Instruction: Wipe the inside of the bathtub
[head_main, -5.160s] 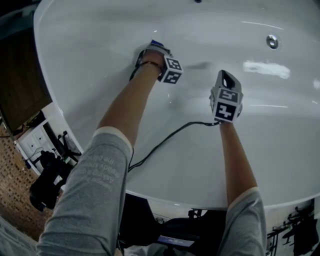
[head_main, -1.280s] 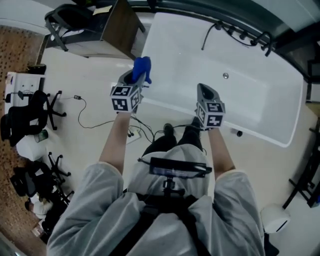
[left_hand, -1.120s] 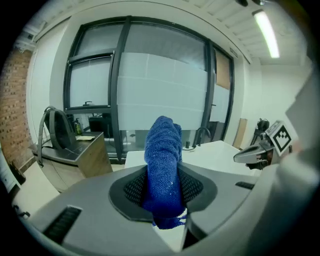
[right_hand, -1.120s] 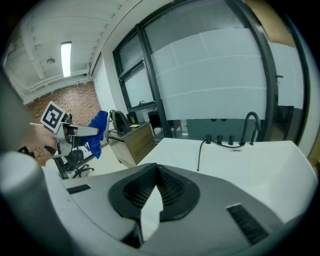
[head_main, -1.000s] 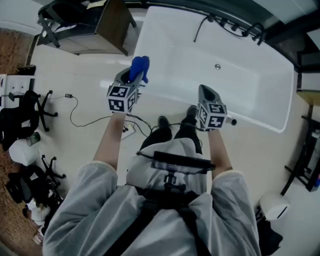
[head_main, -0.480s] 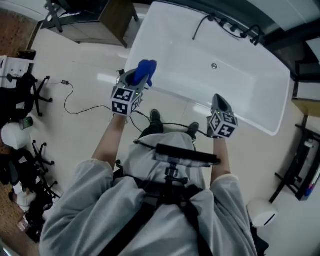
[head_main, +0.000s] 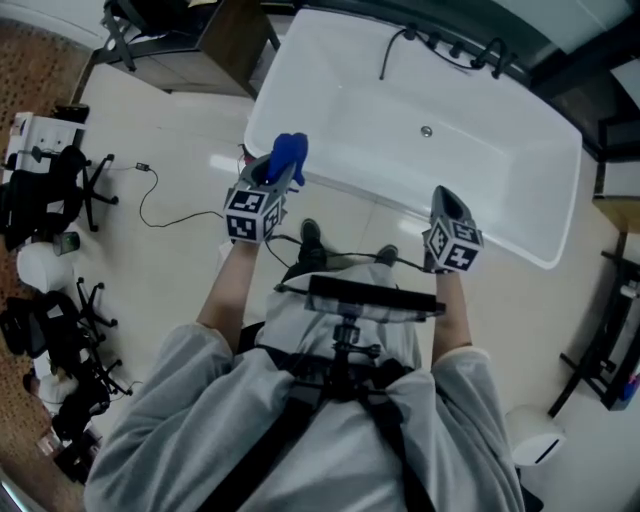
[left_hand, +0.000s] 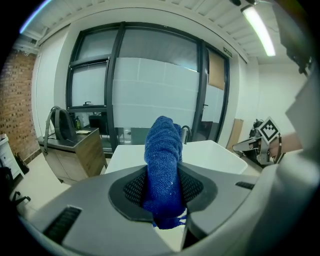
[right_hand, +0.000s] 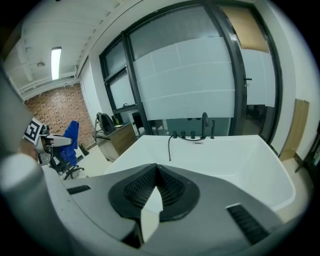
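The person stands on the floor (head_main: 160, 130) at the near side of the white bathtub (head_main: 480, 190), both arms held out in front. The left claw (head_main: 272, 180) is clenched on a blue cloth (head_main: 290, 155), which sticks up from between its jaws above the tub's near corner. In the left gripper view the cloth (left_hand: 163, 165) fills the gap between the pads. The right claw (head_main: 446, 203) is shut with nothing in it, its tips meeting (right_hand: 156, 172), and it points at the tub (right_hand: 225, 155). A drain (head_main: 427, 131) shows in the tub's bottom, with taps (head_main: 440, 45) on the far rim.
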